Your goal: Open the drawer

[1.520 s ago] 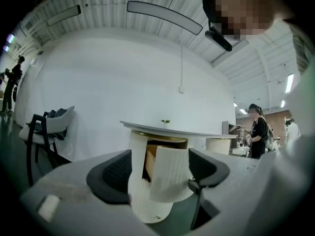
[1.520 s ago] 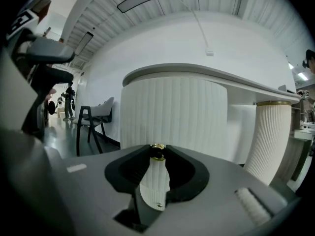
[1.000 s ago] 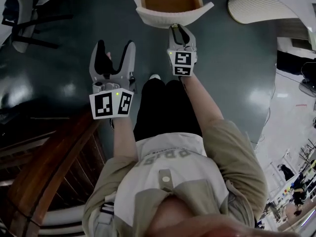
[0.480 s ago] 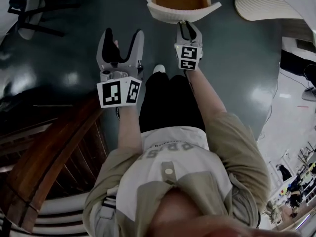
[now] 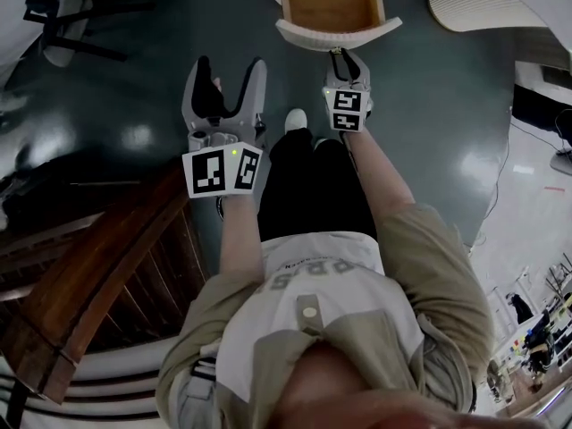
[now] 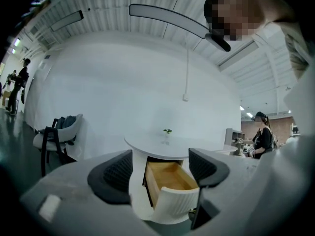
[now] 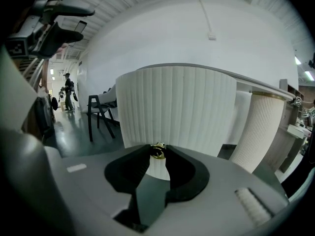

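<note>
The drawer (image 5: pixel 331 3) stands pulled out from under a round white table; its wooden inside shows and its curved, ribbed white front (image 5: pixel 338 34) faces me. In the right gripper view the ribbed front (image 7: pixel 177 109) fills the middle, with a small brass knob (image 7: pixel 158 151) at its lower edge. My right gripper (image 7: pixel 158 152) is shut on that knob; in the head view this right gripper (image 5: pixel 346 54) touches the drawer front. My left gripper (image 5: pixel 229 65) hangs open and empty to the left, apart from the drawer. From the left gripper view the open drawer (image 6: pixel 169 177) shows between its spread fingers.
A dark wooden stair rail (image 5: pixel 98 275) runs along my lower left. A chair (image 5: pixel 54 21) stands at the far left on the dark glossy floor. A second ribbed white pedestal (image 7: pixel 256 132) rises right of the drawer. People stand far off in the room.
The drawer has come further out toward me with my right gripper on its knob. My left gripper has risen a little.
</note>
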The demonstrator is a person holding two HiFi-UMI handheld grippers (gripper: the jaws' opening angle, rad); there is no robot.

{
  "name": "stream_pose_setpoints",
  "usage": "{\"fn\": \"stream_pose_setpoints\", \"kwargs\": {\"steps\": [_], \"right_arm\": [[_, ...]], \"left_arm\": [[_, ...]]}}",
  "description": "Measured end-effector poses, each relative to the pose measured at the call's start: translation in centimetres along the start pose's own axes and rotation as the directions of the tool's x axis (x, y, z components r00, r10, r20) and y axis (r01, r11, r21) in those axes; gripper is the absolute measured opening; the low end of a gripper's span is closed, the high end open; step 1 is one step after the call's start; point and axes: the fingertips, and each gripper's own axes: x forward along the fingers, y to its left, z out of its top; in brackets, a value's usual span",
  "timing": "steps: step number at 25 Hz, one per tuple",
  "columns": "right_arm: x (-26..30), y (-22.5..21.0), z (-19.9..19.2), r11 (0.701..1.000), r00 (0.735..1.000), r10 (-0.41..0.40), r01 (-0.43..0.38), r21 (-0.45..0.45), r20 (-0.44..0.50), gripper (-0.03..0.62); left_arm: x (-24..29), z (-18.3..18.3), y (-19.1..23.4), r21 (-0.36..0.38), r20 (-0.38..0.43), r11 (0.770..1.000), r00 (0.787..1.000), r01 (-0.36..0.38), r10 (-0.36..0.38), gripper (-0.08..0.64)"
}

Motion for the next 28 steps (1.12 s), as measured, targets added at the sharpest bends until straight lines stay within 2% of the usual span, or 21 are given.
{"fn": "stream_pose_setpoints", "kwargs": {"steps": [7, 12, 18, 28], "right_arm": [[-1.1, 0.2, -0.8, 1.0, 0.999, -0.009, 0.01, 0.014, -0.031, 0.104], [-1.4, 0.6, -1.1, 1.0, 0.998, -0.004, 0.005, 0.017, -0.061, 0.104], [-1.3, 0.4, -1.4, 1.0, 0.994, 0.005, -0.004, 0.009, -0.105, 0.104], [-1.4, 0.5, -1.4, 1.0, 0.992, 0.0, 0.001, 0.005, -0.125, 0.104]], "left_arm": [[-0.6, 0.6, -0.3, -0.004, -0.013, 1.0, 1.0, -0.003, 0.003, 0.367], [-1.5, 1.0, 0.4, -0.038, -0.027, 0.999, 0.999, -0.024, 0.023, 0.367], [-1.9, 1.8, 0.5, -0.031, -0.045, 0.999, 0.998, -0.034, 0.033, 0.367], [-2.3, 2.7, 0.6, -0.019, -0.067, 0.999, 0.997, -0.04, 0.039, 0.367]]}}
